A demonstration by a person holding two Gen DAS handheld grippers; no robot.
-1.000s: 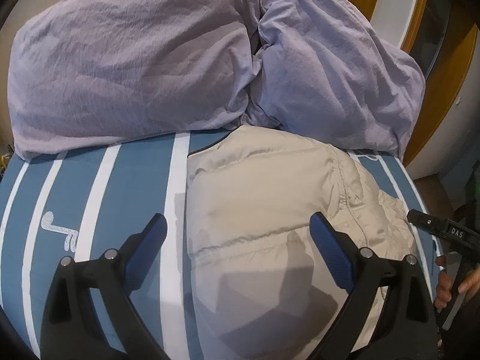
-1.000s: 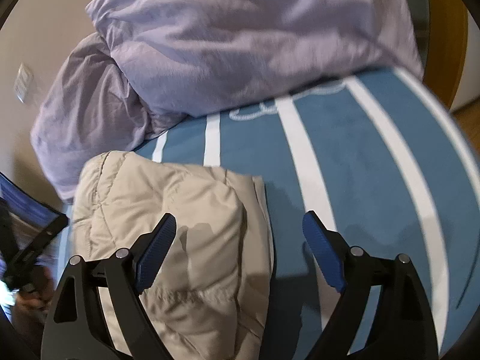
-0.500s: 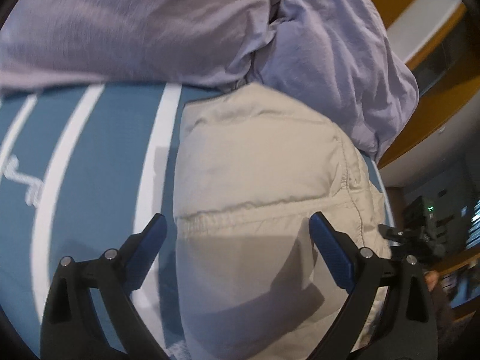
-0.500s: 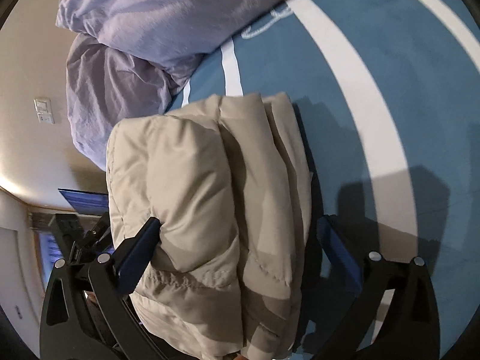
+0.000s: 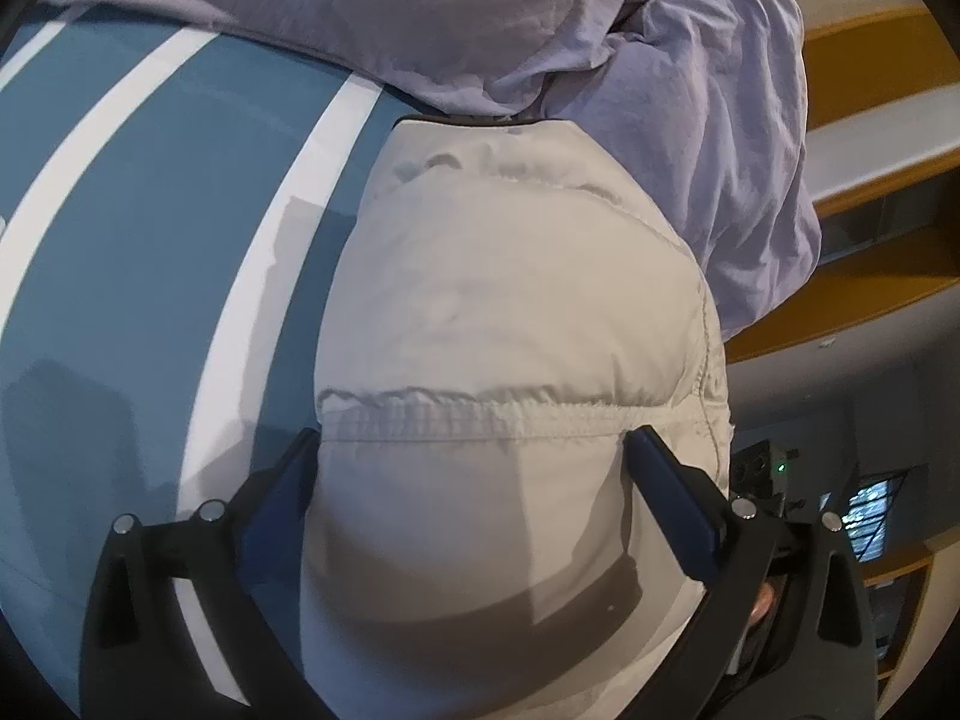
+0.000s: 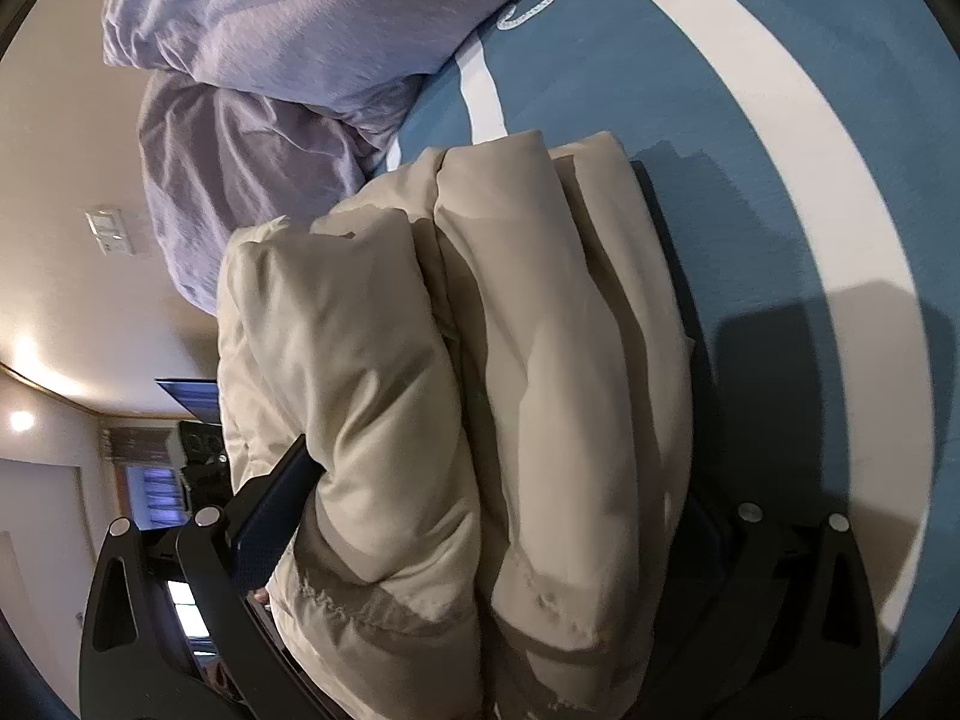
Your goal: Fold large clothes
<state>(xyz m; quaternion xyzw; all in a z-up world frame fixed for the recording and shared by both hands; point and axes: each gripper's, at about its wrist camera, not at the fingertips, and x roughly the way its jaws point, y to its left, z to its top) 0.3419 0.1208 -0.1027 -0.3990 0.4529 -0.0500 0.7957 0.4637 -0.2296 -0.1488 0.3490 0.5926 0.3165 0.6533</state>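
A beige puffer jacket [image 5: 510, 300] lies folded into a thick bundle on the blue bedcover with white stripes [image 5: 150, 210]. My left gripper [image 5: 468, 468] is open wide and straddles the near end of the bundle, one blue pad at each side of the stitched seam. In the right wrist view the jacket [image 6: 540, 330] shows its stacked folds edge-on. My right gripper [image 6: 489, 468] is open at full width around those folds. Its left finger [image 6: 270, 510] lies against the jacket's side, and its right finger is mostly hidden behind the padding.
Crumpled lilac bedding [image 5: 480, 18] is piled at the far end of the bed, touching the jacket's far edge; it also fills the top left of the right wrist view [image 6: 288, 30]. The bed's edge and orange shelving [image 5: 870, 90] lie to the right. Striped cover [image 6: 750, 150] stretches beside the jacket.
Both grippers have come down onto the jacket and rolled, so the bundle now sits between each pair of fingers. The right jaws have spread a little wider.
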